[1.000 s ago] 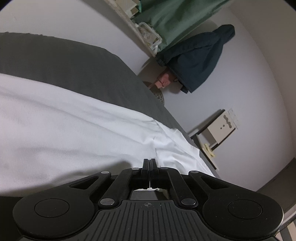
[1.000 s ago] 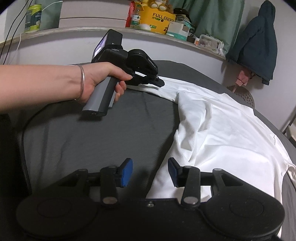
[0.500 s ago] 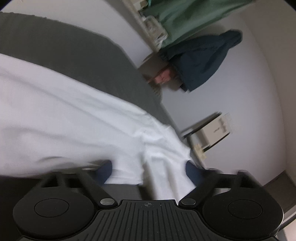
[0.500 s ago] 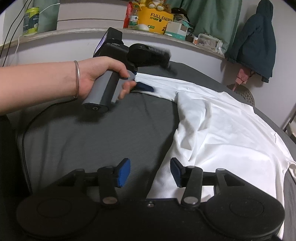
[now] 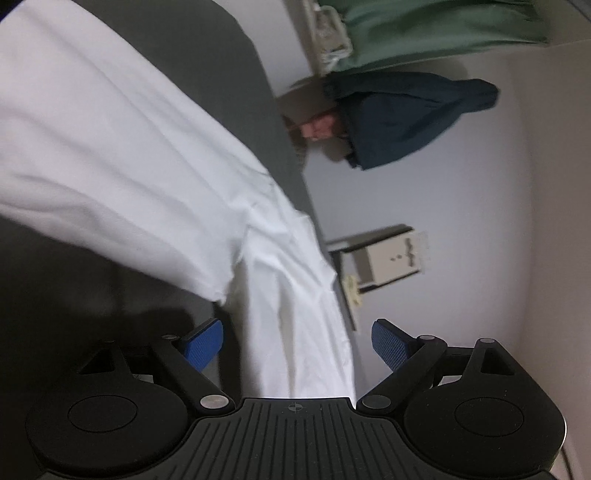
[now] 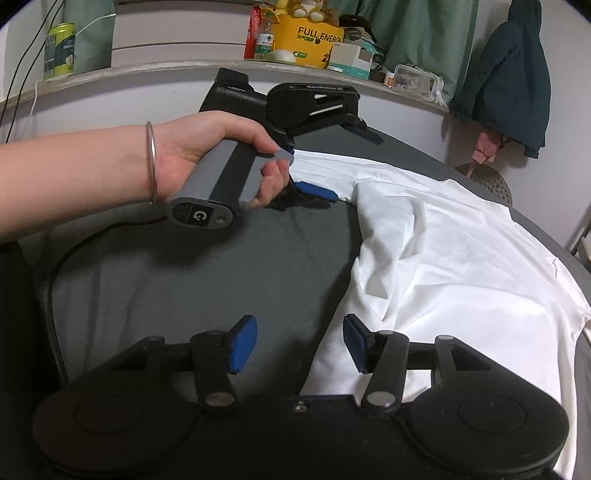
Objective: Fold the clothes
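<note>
A white shirt (image 6: pixel 450 258) lies spread on the grey bed sheet (image 6: pixel 221 266), with one sleeve reaching toward the far wall. A person's hand (image 6: pixel 207 155) holds my left gripper (image 6: pixel 338 158) at that sleeve's end. It stands open, rolled on its side, its lower finger (image 6: pixel 317 191) beside the cloth. In the left wrist view the left gripper (image 5: pixel 297 345) has its blue pads wide apart, with the shirt (image 5: pixel 129 147) stretching away beyond them. My right gripper (image 6: pixel 299 343) hovers over the shirt's near edge. Its jaws are opening, and the pads press on nothing.
A shelf (image 6: pixel 147 70) along the far wall carries a green can (image 6: pixel 59 51), a yellow box (image 6: pixel 314 42) and small containers. A dark blue jacket (image 6: pixel 513 74) hangs at the right beside a green curtain (image 6: pixel 417 33). A black cable (image 6: pixel 59 266) crosses the sheet's left side.
My left gripper was shut at the sleeve's edge and now stands wide open; it rolled and shifted slightly. The right gripper's jaws have spread a little wider while staying in place.
</note>
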The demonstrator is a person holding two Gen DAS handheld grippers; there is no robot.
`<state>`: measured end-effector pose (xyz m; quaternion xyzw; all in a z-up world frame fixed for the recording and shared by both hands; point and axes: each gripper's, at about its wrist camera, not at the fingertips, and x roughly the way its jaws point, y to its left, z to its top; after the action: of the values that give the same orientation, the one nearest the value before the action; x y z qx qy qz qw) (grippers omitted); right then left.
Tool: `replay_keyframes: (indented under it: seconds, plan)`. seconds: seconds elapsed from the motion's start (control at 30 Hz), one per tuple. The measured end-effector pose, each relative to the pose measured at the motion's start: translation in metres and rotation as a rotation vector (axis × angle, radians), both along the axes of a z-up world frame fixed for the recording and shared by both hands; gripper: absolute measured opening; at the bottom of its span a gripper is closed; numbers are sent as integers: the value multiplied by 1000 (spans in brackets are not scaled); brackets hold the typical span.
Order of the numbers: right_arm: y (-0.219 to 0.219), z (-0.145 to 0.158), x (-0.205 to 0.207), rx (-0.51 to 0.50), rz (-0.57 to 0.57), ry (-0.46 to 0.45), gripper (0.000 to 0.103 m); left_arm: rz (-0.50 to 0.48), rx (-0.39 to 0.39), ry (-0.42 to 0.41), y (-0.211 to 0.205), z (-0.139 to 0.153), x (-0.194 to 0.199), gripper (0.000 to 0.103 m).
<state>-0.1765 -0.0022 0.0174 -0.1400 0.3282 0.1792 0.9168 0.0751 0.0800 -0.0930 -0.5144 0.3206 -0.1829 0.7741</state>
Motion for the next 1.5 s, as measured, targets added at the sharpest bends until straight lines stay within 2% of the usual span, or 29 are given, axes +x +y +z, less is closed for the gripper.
replay_keyframes:
  seconds: [0.1,0.17,0.2,0.27,0.3,0.37,0.47,0.53,0.63,0.67,0.73,0.87,1.13,1.3,1.33,1.43,1.5]
  plan:
    - [0,0,0,12,2,7,52,42,40,22,-2,2,1,90]
    - [-1,0,0,19,3,12,52,66,37,25,0,1,1,90]
    - [-1,1,0,24,2,12,52,77,28,22,2,-1,1,82]
    - [-4,2,0,35,-1,11,52,98,28,21,6,-6,3,74]
    - [-5,2,1,41,-3,12,52,104,25,21,7,-9,4,64]
    - [-8,1,2,53,-9,20,52,113,17,19,8,-15,6,55]
    - [-11,0,3,70,-17,35,52,126,4,15,9,-22,9,54]
    - [-12,1,4,84,-18,40,52,135,-46,31,7,-25,11,54]
    - [-14,7,3,98,-18,33,52,177,-136,113,2,-28,6,55]
    - [-15,9,3,104,-19,27,52,188,-135,131,-1,-27,3,55]
    - [-18,13,3,118,-24,18,54,196,-92,150,-9,-21,2,55]
    - [-22,18,1,132,-26,14,56,241,-55,198,-15,-20,12,56]
    - [-30,33,-3,166,-41,-35,56,291,252,336,-57,13,51,57]
    - [-37,40,-7,177,-44,-63,56,322,246,275,-57,4,61,55]
    - [-38,42,-8,178,-44,-68,56,328,246,257,-55,3,58,51]
    - [-42,46,-8,179,-47,-79,56,335,278,200,-46,-4,50,32]
    - [-43,46,-8,175,-51,-78,56,309,304,167,-34,-11,44,11]
